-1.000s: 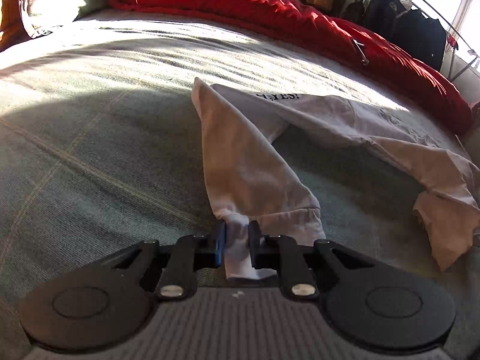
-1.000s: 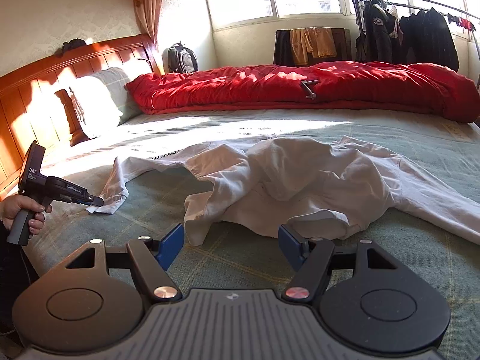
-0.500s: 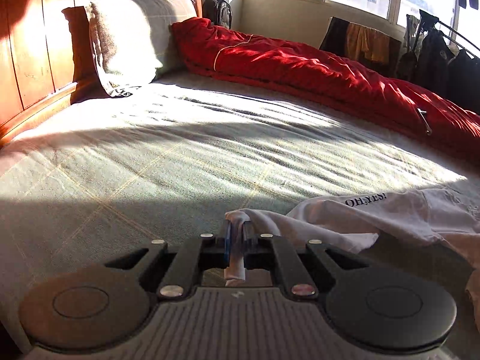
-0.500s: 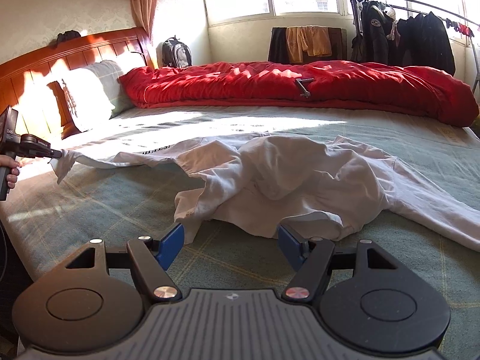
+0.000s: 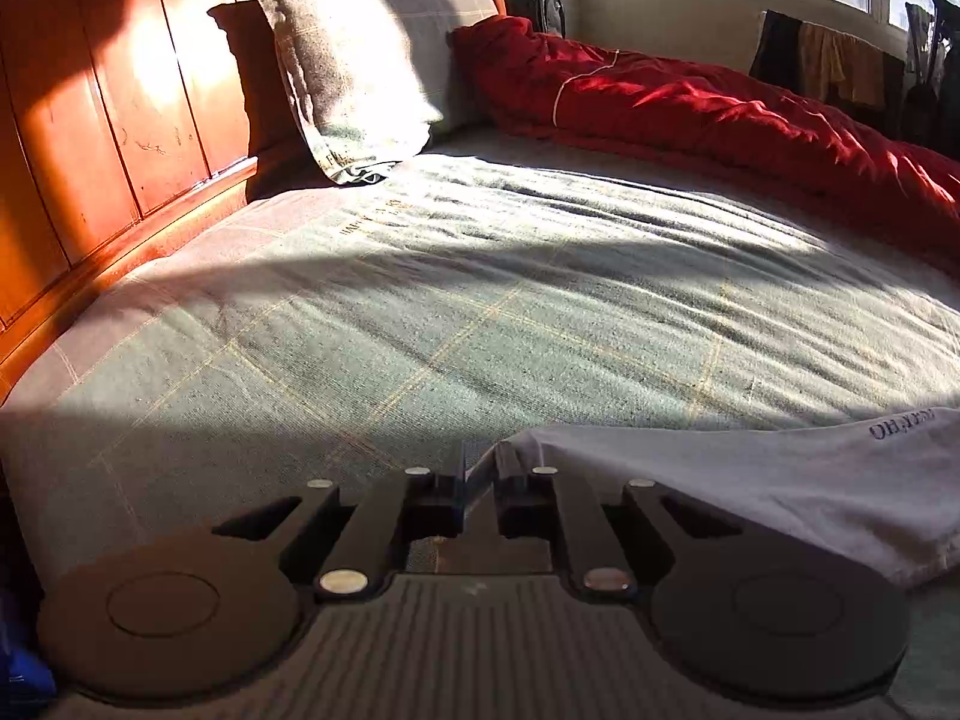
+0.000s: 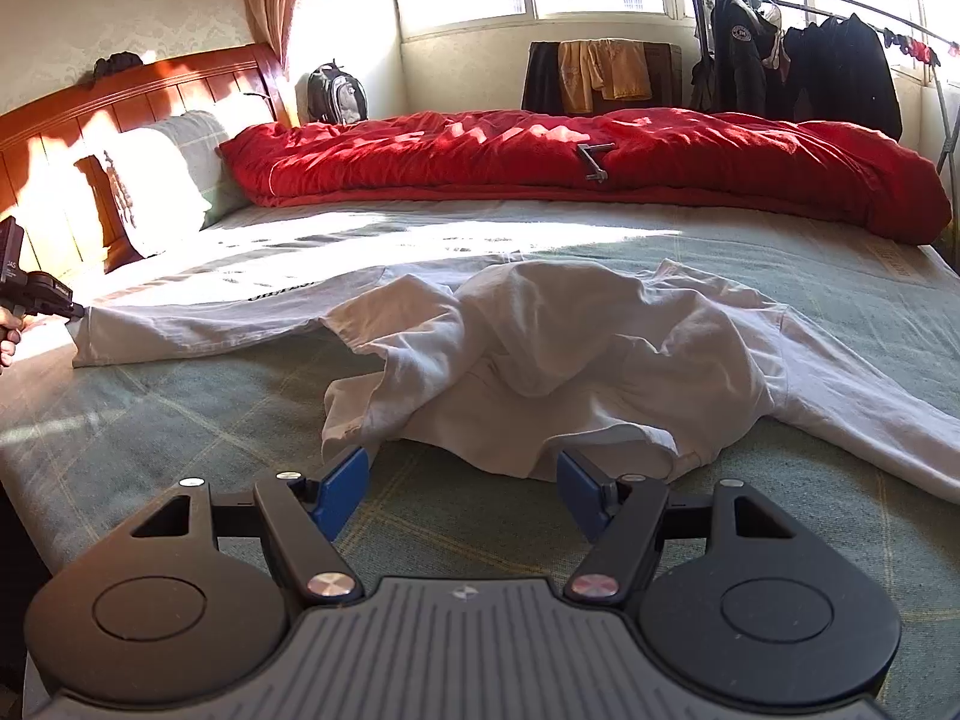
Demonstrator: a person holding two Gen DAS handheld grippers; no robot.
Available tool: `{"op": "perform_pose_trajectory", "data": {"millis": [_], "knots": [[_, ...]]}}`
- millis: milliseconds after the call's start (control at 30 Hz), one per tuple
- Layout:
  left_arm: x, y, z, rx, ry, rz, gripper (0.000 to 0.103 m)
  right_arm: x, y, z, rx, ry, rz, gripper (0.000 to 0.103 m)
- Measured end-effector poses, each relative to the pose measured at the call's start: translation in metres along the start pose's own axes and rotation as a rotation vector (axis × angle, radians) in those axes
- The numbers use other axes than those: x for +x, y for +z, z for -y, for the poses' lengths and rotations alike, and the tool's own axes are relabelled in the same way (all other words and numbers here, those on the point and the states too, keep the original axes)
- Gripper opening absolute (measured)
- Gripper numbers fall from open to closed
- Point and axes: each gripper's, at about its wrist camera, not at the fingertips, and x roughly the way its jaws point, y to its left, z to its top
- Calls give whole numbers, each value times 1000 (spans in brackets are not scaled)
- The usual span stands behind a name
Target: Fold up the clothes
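My left tongs [image 5: 480, 480] are at the sleeve end of the white long-sleeved shirt [image 6: 540, 348], and their jaws are opening, with only a narrow gap between them so far. In my left wrist view the cuff edge lies against the right finger [image 5: 510, 474] and a thin bit of cloth runs across the gap, though I cannot tell whether the pads press on it. From there the sleeve [image 5: 750, 480] runs off to the right over the green plaid bedsheet [image 5: 420, 330], with dark printed lettering near its far edge. In the right wrist view the same sleeve lies stretched flat toward the left side of the bed, its end touching the tip of my left tongs [image 6: 75, 313] at the frame edge. My right tongs [image 6: 462, 489] stand wide apart with nothing between them, low over the sheet just in front of the shirt's rumpled body. The bunched hem sits just beyond the blue pads [image 6: 339, 489], close but apart from them. The other sleeve trails away to the right across the sheet. A red quilt [image 6: 570, 162] lies along the far side of the bed, well apart from the shirt, and a pillow [image 5: 360, 60] leans on the wooden headboard [image 5: 120, 90].
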Motion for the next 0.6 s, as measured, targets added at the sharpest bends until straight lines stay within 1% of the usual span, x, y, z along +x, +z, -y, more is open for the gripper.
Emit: {"op": "perform_pose_trajectory", "data": {"millis": [33,100,233,300,367,433,600], "knots": [[-2,1,4,21,12,8,11,0,0,0,-4,0,-1,73],[-5,2,8,33,19,5,11,-2,-1,1,-2,-6,-2,74],[-15,1,17,62,2,4,13,-7,-4,5,11,-3,2,74],[-24,-1,25,88,-23,8,17,-9,-5,6,17,-3,4,74],[-32,-5,35,118,-69,1,20,-12,-7,8,23,0,6,74],[-43,-11,49,155,-129,-13,20,-14,-9,9,27,2,7,74],[-76,-37,105,318,-287,-34,21,-21,-15,11,31,-4,-6,74]]}}
